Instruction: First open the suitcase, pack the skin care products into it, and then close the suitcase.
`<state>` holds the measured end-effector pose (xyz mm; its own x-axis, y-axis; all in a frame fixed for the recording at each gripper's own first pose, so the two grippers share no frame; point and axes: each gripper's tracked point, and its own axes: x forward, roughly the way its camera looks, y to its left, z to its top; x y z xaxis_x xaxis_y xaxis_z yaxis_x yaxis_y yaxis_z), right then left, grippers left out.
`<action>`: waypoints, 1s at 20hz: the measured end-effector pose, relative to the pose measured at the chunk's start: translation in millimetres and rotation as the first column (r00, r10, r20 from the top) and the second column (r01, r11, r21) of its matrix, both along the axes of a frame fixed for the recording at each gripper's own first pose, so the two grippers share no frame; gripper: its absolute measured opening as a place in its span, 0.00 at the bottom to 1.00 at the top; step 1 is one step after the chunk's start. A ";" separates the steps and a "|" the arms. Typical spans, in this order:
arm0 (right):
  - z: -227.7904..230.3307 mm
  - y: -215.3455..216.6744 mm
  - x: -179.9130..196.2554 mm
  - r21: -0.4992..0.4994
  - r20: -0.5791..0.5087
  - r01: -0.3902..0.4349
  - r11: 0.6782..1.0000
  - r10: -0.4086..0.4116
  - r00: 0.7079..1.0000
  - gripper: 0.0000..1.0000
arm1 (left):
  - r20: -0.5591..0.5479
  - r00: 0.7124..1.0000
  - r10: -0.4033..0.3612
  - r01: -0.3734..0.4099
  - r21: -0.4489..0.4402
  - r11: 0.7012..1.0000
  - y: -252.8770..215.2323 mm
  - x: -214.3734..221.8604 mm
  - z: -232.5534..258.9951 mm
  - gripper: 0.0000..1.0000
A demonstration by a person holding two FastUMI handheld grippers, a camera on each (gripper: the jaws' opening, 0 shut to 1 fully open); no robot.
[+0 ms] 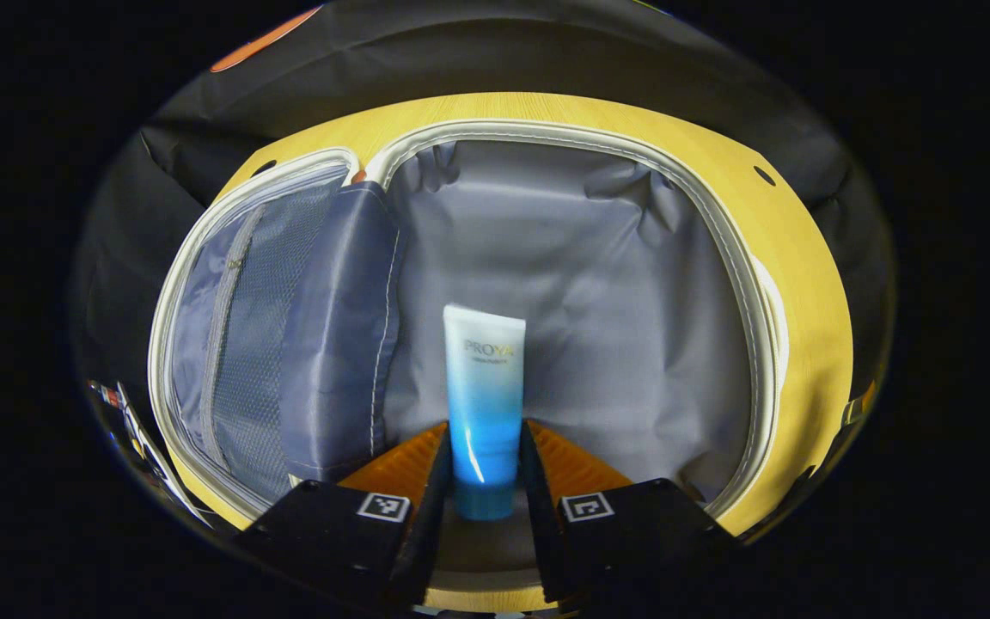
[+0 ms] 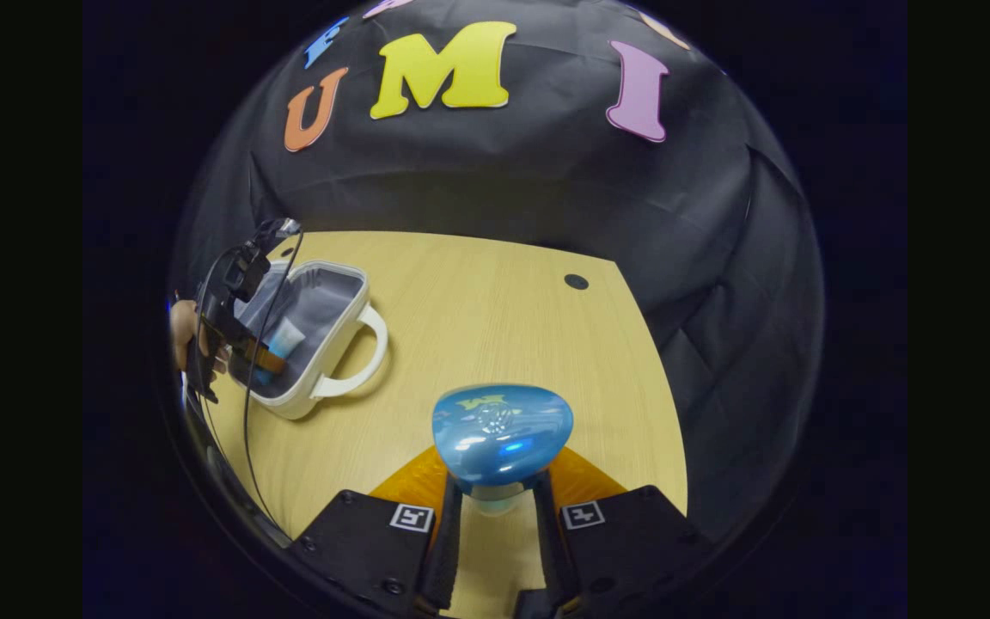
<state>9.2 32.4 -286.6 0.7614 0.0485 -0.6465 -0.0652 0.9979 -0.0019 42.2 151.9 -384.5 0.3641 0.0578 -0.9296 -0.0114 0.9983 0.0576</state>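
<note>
Grey lining covers the inside of the open suitcase [image 1: 598,284], which lies on the wooden table [image 2: 495,327] with its white handle [image 2: 366,352] toward the table's middle. Over the suitcase's main compartment, the left gripper [image 1: 485,481] has its fingers closed on the lower part of a blue-and-white tube [image 1: 485,395], cap end toward the camera. Beside it is the suitcase's mesh zip pocket [image 1: 246,327]. Well apart from the suitcase, above the table, the right gripper [image 2: 495,507] pinches the pale neck of a glossy blue bottle [image 2: 502,434].
</note>
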 end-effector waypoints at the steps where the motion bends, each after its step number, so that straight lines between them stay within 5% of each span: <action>1: 2.1 1.8 2.3 -0.003 0.004 -0.001 1.000 0.001 1.000 0.37 | 0.000 1.000 0.007 -0.007 -0.008 1.000 -0.3 -2.3 1.2 0.65; 2: 5.5 6.1 4.0 -0.001 0.007 -0.006 1.000 0.006 1.000 0.37 | 0.003 1.000 0.020 -0.020 -0.006 1.000 0.8 -4.5 3.5 0.58; 5: 23.6 32.7 14.0 0.024 0.034 -0.053 0.998 0.052 0.998 0.37 | 0.100 0.995 0.010 -0.006 -0.047 0.999 -13.6 -3.7 30.7 0.71; 8: 45.8 69.5 30.3 0.047 0.068 -0.109 0.993 0.106 0.992 0.37 | 0.225 0.974 -0.001 0.013 -0.053 0.999 -19.1 -11.0 74.3 0.96; 10: 58.8 102.4 42.8 0.063 0.089 -0.156 0.986 0.150 0.985 0.37 | 0.316 0.949 0.009 0.008 -0.052 0.999 -16.7 -21.1 107.5 0.96; 15: 51.7 192.6 77.0 0.130 0.060 -0.216 0.968 0.210 0.976 0.37 | 0.542 0.833 0.114 -0.045 -0.138 0.989 3.5 -59.4 186.2 0.96; 20: 4.8 270.4 81.4 0.210 -0.092 -0.195 0.958 0.218 0.972 0.37 | 0.717 0.681 0.146 -0.060 -0.145 0.988 36.6 -93.4 236.4 0.96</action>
